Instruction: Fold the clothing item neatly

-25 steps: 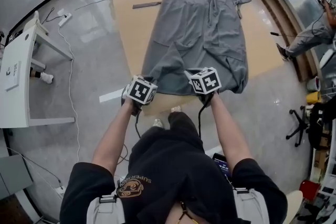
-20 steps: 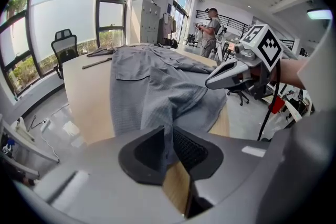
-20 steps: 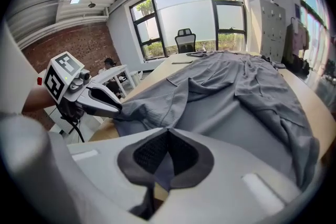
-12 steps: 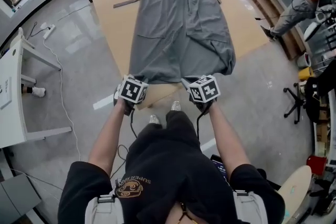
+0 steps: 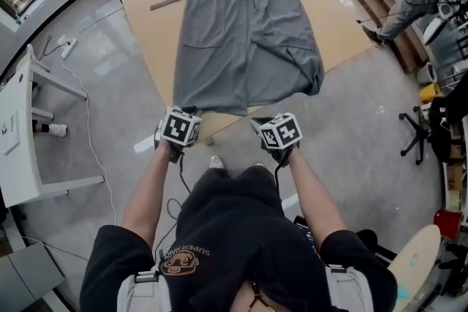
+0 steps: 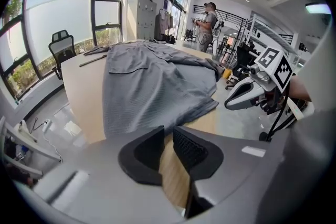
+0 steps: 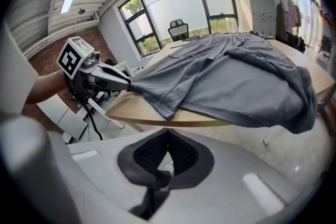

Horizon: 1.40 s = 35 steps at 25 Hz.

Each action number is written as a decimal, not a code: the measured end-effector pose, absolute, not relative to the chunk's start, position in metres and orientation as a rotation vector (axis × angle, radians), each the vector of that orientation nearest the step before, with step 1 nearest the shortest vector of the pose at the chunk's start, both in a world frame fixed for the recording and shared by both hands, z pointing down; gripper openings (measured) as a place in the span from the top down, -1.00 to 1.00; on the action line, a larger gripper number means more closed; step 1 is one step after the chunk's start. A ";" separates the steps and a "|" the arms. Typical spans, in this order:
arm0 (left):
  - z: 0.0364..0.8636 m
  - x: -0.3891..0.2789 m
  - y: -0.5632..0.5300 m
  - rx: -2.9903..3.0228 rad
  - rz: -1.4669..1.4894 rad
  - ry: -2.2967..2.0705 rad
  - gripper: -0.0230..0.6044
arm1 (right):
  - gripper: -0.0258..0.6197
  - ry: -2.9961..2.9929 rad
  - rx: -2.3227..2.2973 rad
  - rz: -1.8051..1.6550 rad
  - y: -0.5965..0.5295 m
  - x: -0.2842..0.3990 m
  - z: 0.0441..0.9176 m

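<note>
Now, at the near edge of the worktop (image 5: 150,40), both tools have drawn back off the hem toward six o'clock. The grey garment (image 5: 245,25) lies flat lengthwise, collar at twelve o'clock, hem corner bunched at four. The left tool (image 6: 168,141) stands slightly parted, empty; the right tool (image 7: 168,147) is closed, empty.

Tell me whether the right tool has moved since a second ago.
Yes. The right tool has drawn back toward the person: earlier over the grey garment's hem, it now hangs beyond the table's near edge, clear of the cloth.
</note>
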<state>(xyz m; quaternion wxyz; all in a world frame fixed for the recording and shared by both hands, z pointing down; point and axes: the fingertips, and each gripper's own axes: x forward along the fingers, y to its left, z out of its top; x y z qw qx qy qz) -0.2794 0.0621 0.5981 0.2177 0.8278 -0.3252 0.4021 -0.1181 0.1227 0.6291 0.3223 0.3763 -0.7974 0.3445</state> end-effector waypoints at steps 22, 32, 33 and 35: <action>0.599 -0.286 0.087 2.161 1.052 -1.069 0.73 | 0.69 -2.180 0.991 0.838 0.081 -0.137 0.620; 0.590 -0.282 0.088 2.172 1.018 -1.093 0.73 | 0.85 -2.130 0.920 0.730 0.086 -0.148 0.628; 0.590 -0.282 0.089 2.172 1.017 -1.095 0.73 | 0.86 -2.130 0.910 0.724 0.088 -0.148 0.626; 0.588 -0.283 0.092 2.168 1.017 -1.104 0.73 | 0.86 -2.142 0.898 0.721 0.092 -0.148 0.620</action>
